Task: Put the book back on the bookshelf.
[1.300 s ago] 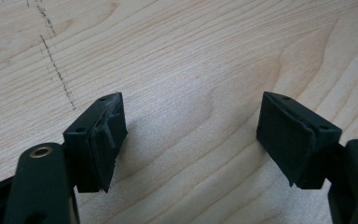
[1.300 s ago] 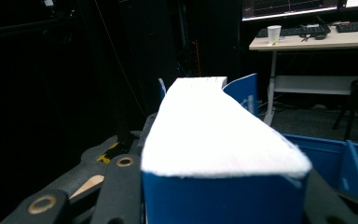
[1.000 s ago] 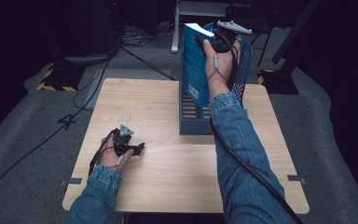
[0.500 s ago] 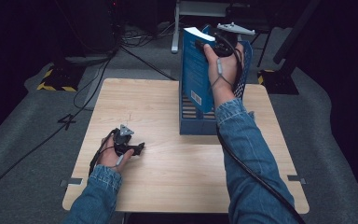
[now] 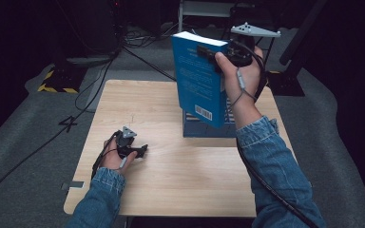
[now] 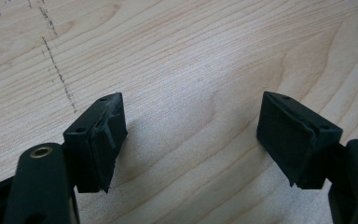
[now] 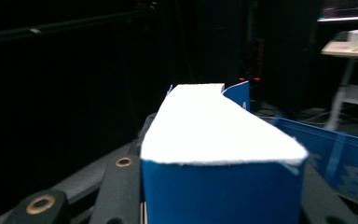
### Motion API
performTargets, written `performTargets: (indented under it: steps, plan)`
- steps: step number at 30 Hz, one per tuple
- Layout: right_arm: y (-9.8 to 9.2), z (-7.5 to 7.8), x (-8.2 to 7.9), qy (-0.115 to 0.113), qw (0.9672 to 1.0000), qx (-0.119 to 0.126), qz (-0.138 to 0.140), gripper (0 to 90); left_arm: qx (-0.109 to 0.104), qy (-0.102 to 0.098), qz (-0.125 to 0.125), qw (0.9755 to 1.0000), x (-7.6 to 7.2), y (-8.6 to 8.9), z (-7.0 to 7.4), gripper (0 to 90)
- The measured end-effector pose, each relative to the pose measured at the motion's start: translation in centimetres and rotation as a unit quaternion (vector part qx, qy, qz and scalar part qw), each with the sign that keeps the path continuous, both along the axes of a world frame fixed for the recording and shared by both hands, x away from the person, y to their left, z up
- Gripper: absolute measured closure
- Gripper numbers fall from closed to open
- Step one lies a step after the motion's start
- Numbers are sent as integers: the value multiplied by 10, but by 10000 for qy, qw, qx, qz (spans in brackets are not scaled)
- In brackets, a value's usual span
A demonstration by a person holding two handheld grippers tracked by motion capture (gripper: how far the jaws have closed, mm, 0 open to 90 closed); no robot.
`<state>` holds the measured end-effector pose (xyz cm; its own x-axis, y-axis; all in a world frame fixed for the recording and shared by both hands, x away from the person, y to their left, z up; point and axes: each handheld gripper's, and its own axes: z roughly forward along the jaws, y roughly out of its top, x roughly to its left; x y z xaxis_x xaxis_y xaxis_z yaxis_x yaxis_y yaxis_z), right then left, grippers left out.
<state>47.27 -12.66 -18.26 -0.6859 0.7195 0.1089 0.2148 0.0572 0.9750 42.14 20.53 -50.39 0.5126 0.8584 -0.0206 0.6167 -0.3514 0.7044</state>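
**Blue book held aloft in the right tool**

The right tool (image 5: 208, 51) gripped a blue book (image 5: 198, 80) near its top edge, its jaws pinching the book between them. In the high view the book hung upright in the air above the far right part of the table (image 5: 171, 185), its back cover with a white barcode label facing the camera and its white page block showing at the top. Its lower corner was above a blue file holder (image 5: 208, 129) that stood on the table just behind and below it. The person's right hand (image 5: 240, 71) wrapped the tool's body, with the grey three-cornered plate (image 5: 255, 31) on top and a cable running down along the denim sleeve (image 5: 278, 166).

The right gripper view looked along the book's white page edge (image 7: 219, 126), the blue cover (image 7: 219, 193) filling the space between the black jaws; the blue wall of the file holder (image 7: 340, 156) lay at the right.

The left tool (image 5: 141, 151) rested low on the near left part of the table, held in the left hand (image 5: 113, 159). In the left gripper view its jaws stood spread wide over bare wood grain (image 6: 191, 60), with nothing between the pads (image 6: 106, 140)
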Motion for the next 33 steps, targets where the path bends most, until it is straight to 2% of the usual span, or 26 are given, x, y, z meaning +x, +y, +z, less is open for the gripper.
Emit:
performTargets:
  steps: [3, 5, 8, 11, 15, 18, 25, 30, 33]
  plan:
    - [5, -1, 5, 124, 9996, 179, 175, 614, 0, -5, -2, 10000, 0, 0, 0, 243]
    - [3, -8, 14, 287, 9987, 355, 220, 614, 0, 0, 1, 10000, 0, 0, 0, 243]
    - [-3, -18, 28, 392, 9980, 443, 225, 614, 1, 16, -15, 10000, 0, 0, 0, 243]
    - [-13, -28, 45, 412, 9985, 360, 70, 614, -15, 27, -16, 10000, 0, 0, 0, 242]
    - [-26, -39, 65, 487, 9975, 424, -296, 614, -24, 2, 4, 10000, 0, 0, 0, 242]
    - [-36, -44, 74, 526, 9967, 428, -452, 614, -21, 4, 2, 10000, 0, 0, 0, 242]
    - [-52, -50, 81, 562, 9948, 421, -734, 614, -22, 5, 3, 10000, 0, 0, 0, 242]
    - [-41, -47, 81, 514, 9947, 172, -875, 613, -20, 2, 1, 10000, 0, 0, 0, 242]
    - [-33, -46, 81, 577, 9947, 222, -817, 613, -20, 0, 3, 10000, 0, 0, 0, 243]
